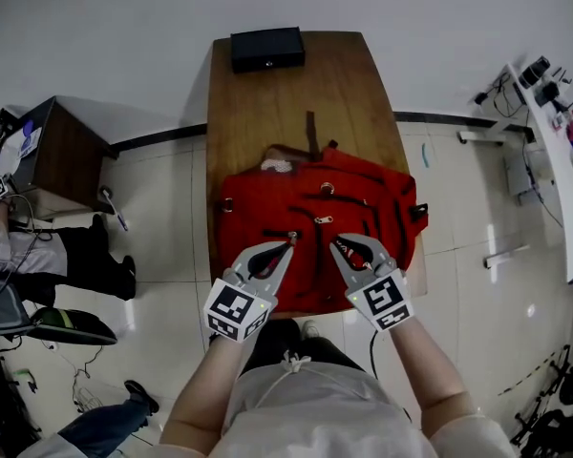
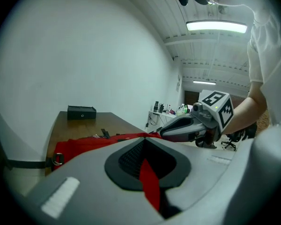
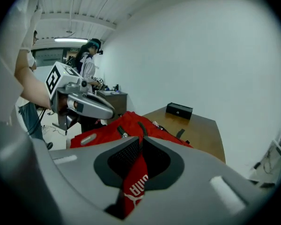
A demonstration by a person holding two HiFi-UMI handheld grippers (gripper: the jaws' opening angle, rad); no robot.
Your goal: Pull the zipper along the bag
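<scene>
The left claw (image 1: 287, 245) is pinched shut on a narrow red tab (image 2: 150, 182) of the bag (image 1: 363, 208), its tip at the right end of a short dark zipper (image 1: 277, 234) that runs off toward the frame's left (so the pull, I judge, goes sideways, not toward the person). The right claw (image 1: 337, 244), just beside it at lower centre, is clamped on a red strip (image 3: 133, 186) with white lettering, likely bracing the fabric; the bag lies across the near half of the brown worktop (image 1: 267, 113)
</scene>
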